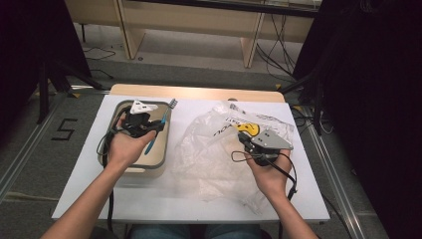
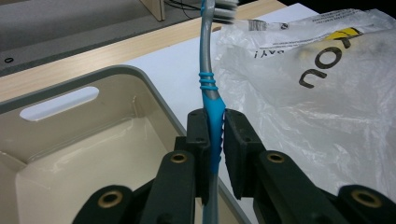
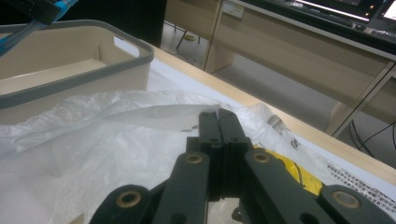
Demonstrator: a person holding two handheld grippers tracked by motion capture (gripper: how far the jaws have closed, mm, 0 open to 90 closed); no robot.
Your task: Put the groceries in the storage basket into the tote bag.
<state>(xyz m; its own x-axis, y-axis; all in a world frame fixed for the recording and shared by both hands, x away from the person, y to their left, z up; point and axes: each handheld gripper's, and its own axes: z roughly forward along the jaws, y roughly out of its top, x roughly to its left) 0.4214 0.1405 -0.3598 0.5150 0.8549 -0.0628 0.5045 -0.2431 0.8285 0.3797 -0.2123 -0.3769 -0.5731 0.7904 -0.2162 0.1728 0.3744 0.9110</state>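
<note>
Toothbrush lifted over the bin while the bag is pinned.

The table (image 1: 89, 164) carries a clear plastic bag (image 1: 209, 149) on the right and a beige bin (image 1: 158, 149) on the left. The right gripper (image 3: 217, 122), jaws fully closed, rests over the bag, seemingly to keep it from sliding. The left gripper (image 2: 215, 133) clamps the toothbrush (image 2: 211, 93) by its blue handle, head pointing far, above the bin's right rim, probably on its way between bin and bag.

Plastic bag (image 2: 322, 88) — bore large dark letters "OU" beside a yellow mark, with small print too fine to read. Floor (image 1: 30, 149) — carried a taped "5" (image 1: 65, 129).
</note>
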